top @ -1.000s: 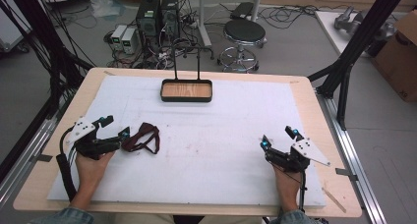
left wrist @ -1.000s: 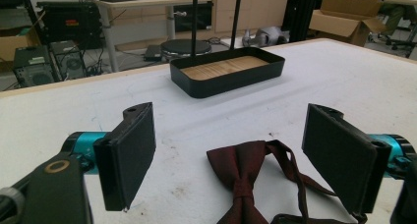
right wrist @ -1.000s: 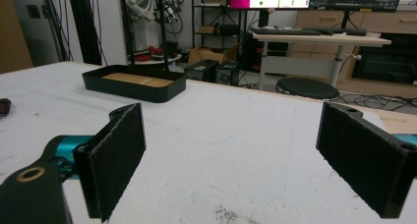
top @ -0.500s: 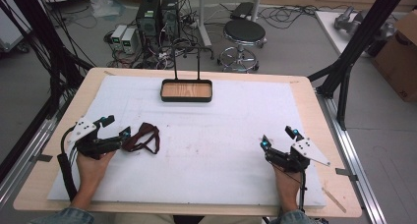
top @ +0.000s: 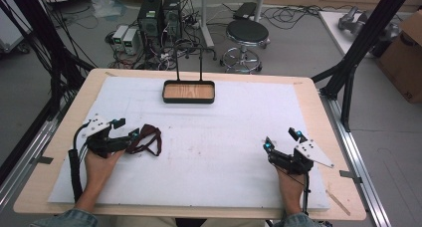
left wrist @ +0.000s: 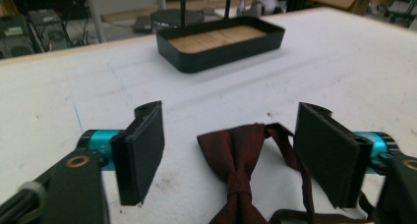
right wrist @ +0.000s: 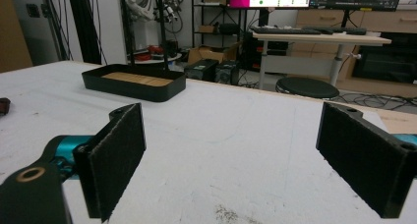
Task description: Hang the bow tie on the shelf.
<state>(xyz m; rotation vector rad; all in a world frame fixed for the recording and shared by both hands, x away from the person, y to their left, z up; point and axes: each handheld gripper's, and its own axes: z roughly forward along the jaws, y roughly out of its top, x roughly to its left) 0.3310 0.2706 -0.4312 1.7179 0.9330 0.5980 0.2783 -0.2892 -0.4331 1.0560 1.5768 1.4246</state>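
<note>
Left tongs [left wrist: 231,150] spread wide — a dark red bow tie [left wrist: 241,160] lies on the desk [top: 214,137] between the jaws, untouched; right tongs [right wrist: 231,165] likewise spread, holding nothing; black tray [top: 189,91] well beyond.

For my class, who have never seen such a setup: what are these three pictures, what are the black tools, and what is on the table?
A person sits at a table holding a hand-operated two-jaw gripper in each hand. One picture looks down from above; the other two come from cameras riding on each gripper, looking along its jaws. The left gripper is open, its jaws either side of a dark red bow tie lying on the white cover. The right gripper is open over bare cover, holding nothing. At the far side stands a black tray with a wooden floor.
</note>
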